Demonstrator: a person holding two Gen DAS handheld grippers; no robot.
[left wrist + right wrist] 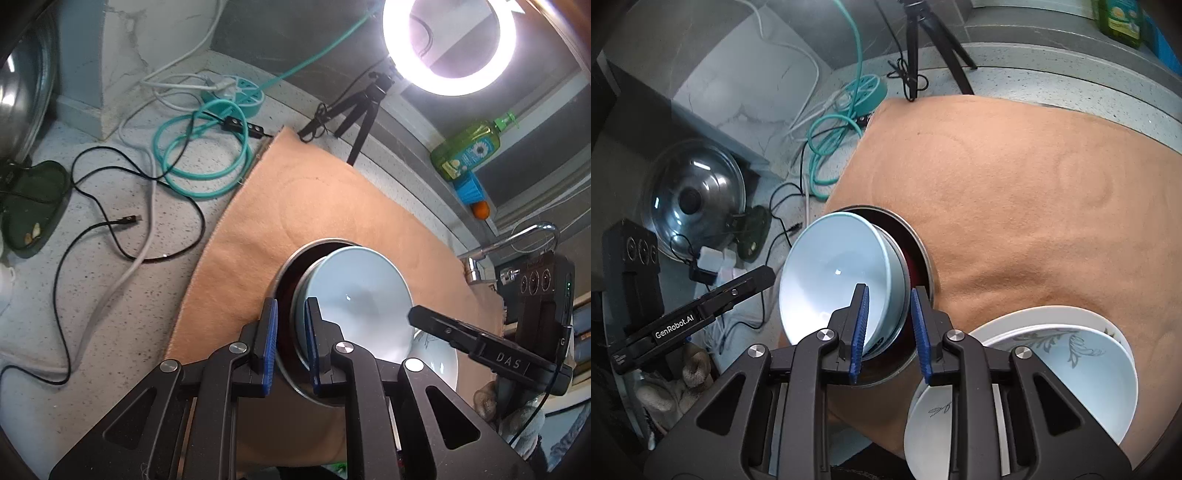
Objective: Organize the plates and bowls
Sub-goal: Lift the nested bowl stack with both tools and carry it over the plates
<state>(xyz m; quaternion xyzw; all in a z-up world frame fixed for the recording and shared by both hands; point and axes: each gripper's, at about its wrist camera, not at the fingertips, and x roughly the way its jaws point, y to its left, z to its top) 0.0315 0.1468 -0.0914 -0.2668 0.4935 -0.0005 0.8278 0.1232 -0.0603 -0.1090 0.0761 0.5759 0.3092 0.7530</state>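
A stack of nested bowls is held tilted above the orange cloth (314, 199): a pale blue bowl (362, 291) inside a metal-rimmed bowl with a dark red inside (286, 295). My left gripper (291, 325) is shut on the stack's rim at one side. My right gripper (890, 317) straddles the rims of the same stack (834, 273) at the opposite side; I cannot tell whether its pads press them. White plates and a bowl with a grey leaf pattern (1071, 354) lie stacked on the cloth at the lower right.
Cables (192, 155), a teal power strip (236, 92) and a tripod (362, 110) with a ring light (447, 44) sit beyond the cloth. A pot lid (694, 199) leans at the left. A soap bottle (469, 147) and a faucet (517, 243) are at the right.
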